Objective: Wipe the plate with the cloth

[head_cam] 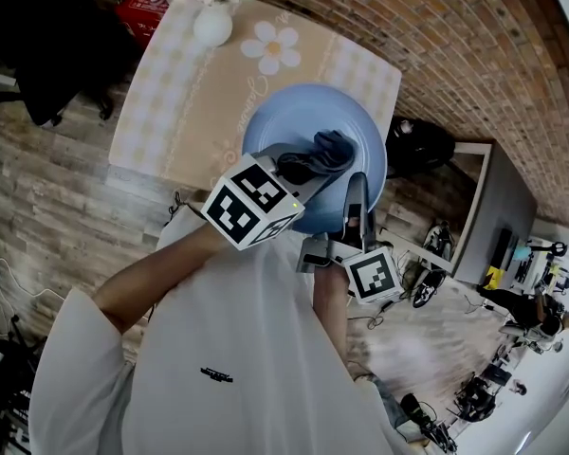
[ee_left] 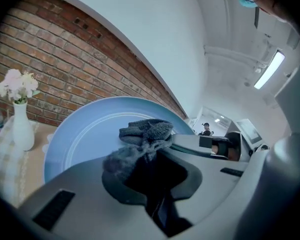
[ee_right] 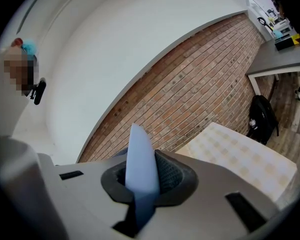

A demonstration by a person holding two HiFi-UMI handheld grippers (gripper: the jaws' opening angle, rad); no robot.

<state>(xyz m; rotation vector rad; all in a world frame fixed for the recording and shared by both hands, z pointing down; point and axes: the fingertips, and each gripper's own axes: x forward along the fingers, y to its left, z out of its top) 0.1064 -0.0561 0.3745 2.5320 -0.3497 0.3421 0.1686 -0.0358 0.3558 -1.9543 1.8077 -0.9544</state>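
A light blue plate (head_cam: 294,117) is held up above the table, tilted toward me. My right gripper (head_cam: 357,190) is shut on its near rim; in the right gripper view the plate (ee_right: 140,159) shows edge-on between the jaws. My left gripper (head_cam: 308,162) is shut on a dark grey cloth (head_cam: 321,152) that lies against the plate's face. In the left gripper view the bunched cloth (ee_left: 142,136) sticks out from the jaws onto the plate (ee_left: 85,134).
Below stands a table with a beige checked tablecloth (head_cam: 190,93), a white vase of pale flowers (head_cam: 212,19) at its far end. A red box (head_cam: 142,8) sits beyond it. A brick wall (head_cam: 436,55) runs on the right, a black bag (head_cam: 419,145) at its foot.
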